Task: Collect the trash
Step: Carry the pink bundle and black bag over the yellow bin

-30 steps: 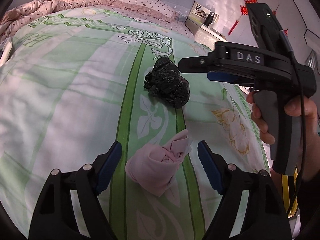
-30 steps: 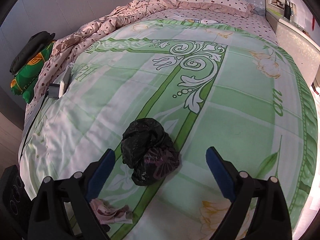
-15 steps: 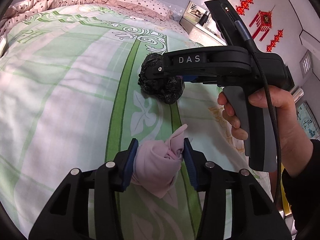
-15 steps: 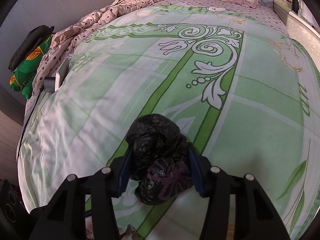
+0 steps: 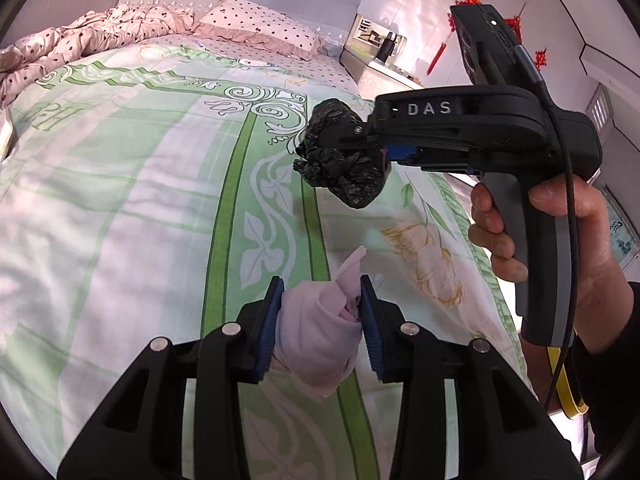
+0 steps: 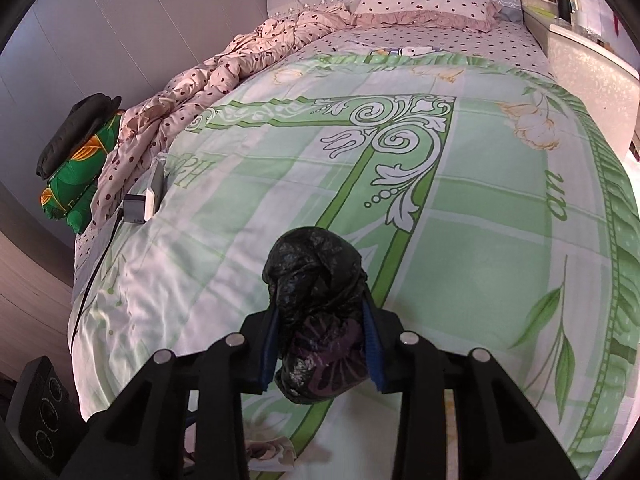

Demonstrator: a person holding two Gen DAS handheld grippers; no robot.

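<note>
My left gripper [image 5: 320,312] is shut on a knotted pink bag [image 5: 316,340] and holds it just above the green floral bedspread [image 5: 120,200]. My right gripper [image 6: 320,336] is shut on a crumpled black plastic bag [image 6: 316,300]. In the left wrist view the right gripper and the black bag [image 5: 344,168] hang in the air above the bed, to the upper right of the pink bag. A hand [image 5: 560,248] grips the right gripper's handle.
A rumpled pink dotted quilt [image 6: 240,64] and pillow [image 6: 424,0] lie at the head of the bed. A charger with cable [image 6: 136,208] sits at the bed's left edge. A green cushion stack [image 6: 76,172] is beyond it. A nightstand [image 6: 580,56] stands at the right.
Both grippers have closed on their bags and lifted them off the bedspread. The right gripper with the black bag has risen well above the bed.
</note>
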